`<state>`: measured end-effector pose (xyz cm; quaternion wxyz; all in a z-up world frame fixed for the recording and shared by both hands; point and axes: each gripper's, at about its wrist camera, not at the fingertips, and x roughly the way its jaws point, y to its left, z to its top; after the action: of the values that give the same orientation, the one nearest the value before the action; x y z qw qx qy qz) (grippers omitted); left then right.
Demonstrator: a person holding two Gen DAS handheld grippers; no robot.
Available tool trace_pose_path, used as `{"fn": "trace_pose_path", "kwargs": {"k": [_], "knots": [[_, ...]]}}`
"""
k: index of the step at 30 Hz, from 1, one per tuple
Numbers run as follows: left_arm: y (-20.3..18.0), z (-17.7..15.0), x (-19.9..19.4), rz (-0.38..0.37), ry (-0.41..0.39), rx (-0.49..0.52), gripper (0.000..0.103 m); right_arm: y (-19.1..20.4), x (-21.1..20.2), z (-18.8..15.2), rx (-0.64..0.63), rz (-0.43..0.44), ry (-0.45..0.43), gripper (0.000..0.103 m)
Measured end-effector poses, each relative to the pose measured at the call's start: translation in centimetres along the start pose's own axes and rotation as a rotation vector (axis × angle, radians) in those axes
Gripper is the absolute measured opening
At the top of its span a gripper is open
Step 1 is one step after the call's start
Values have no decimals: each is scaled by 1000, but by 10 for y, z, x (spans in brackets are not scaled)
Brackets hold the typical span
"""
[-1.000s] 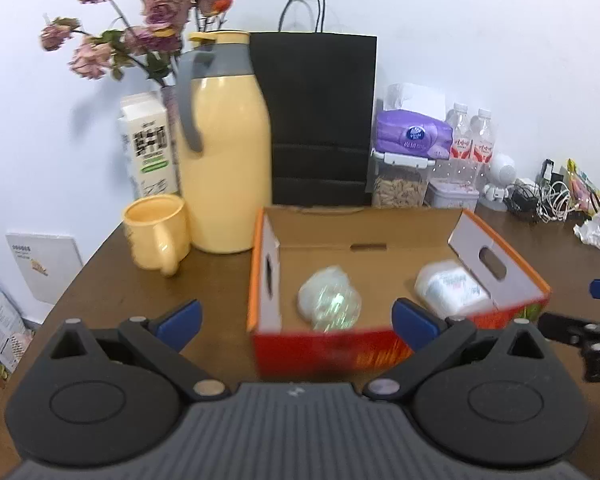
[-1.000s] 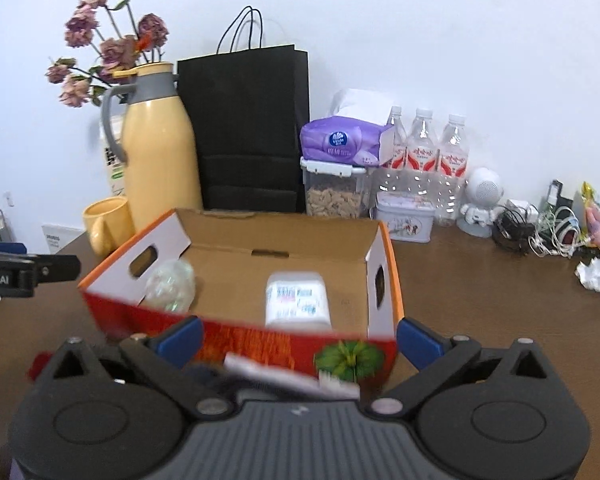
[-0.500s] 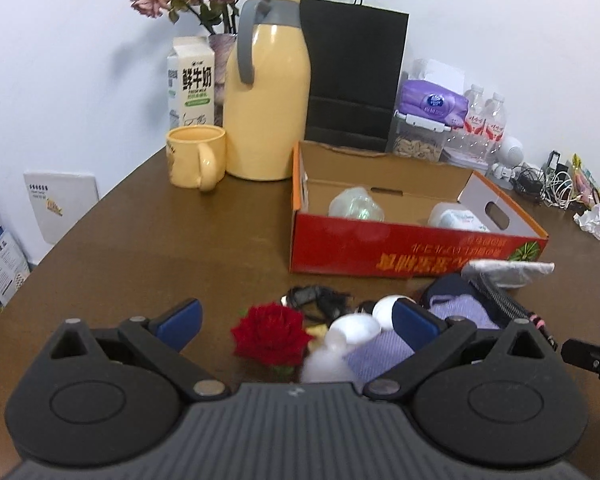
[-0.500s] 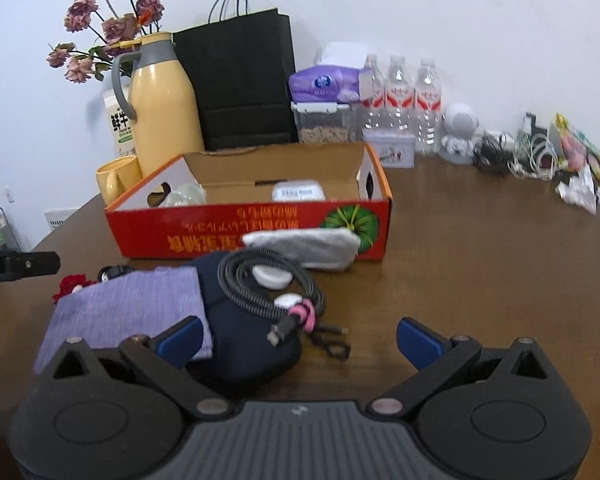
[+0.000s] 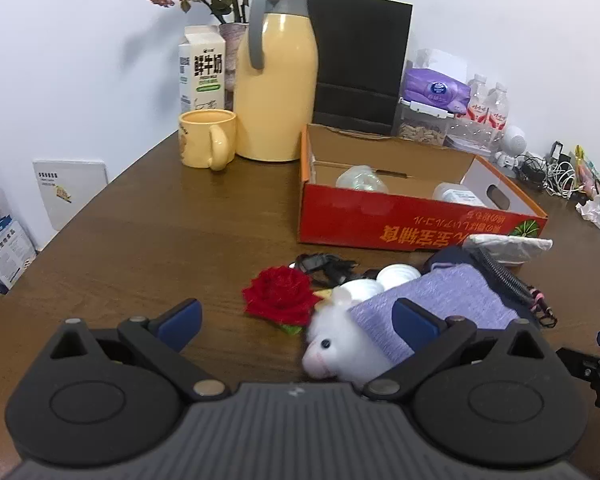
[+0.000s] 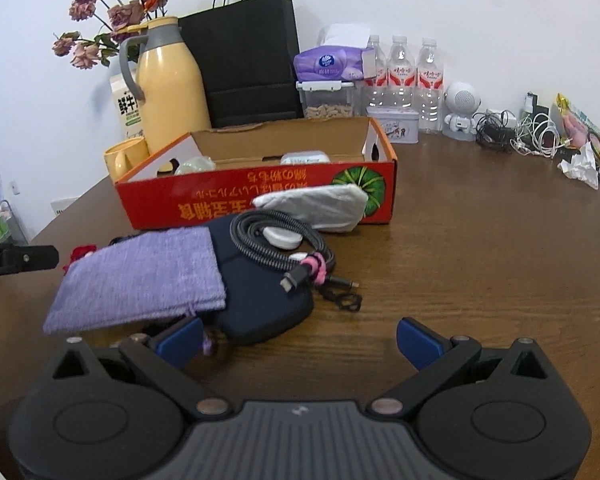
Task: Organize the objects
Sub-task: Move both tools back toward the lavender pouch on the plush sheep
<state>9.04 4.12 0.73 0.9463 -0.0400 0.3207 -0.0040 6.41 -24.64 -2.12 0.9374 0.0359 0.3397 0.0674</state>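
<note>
Red box (image 5: pixel 412 220) now farther; white plush (image 5: pixel 340 344) revealed.

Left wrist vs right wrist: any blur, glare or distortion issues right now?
Left wrist: sharp, no motion blur; the white plush toy up close looks slightly soft; strong fisheye bowing of the table edge, dark vignette at the corners. Right wrist: also sharp, print on the red box is legible; soft sheen on the brown table, no harsh glare; same barrel distortion.

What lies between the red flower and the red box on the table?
In the left wrist view, a small black tangled item lies between the red flower and the red box; the rest is bare table.
</note>
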Motion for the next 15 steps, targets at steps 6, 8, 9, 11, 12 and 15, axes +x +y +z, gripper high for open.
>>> {"fn": "trace_pose_path", "kwargs": {"k": [6, 8, 9, 11, 12, 15], "knots": [[13, -9, -4, 15, 12, -22, 103, 4, 0, -7, -5, 6, 10, 103], [15, -9, -6, 10, 8, -24, 103, 6, 0, -7, -9, 10, 7, 103], [15, -9, -7, 4, 7, -23, 103, 8, -1, -6, -13, 14, 4, 103], [11, -8, -9, -14, 6, -20, 103, 11, -1, -4, -16, 29, -3, 103], [8, -7, -10, -24, 7, -16, 103, 12, -1, -2, -17, 39, -9, 103], [-3, -5, -11, -53, 21, -8, 103, 15, 2, 9, -11, 79, -29, 99]]}}
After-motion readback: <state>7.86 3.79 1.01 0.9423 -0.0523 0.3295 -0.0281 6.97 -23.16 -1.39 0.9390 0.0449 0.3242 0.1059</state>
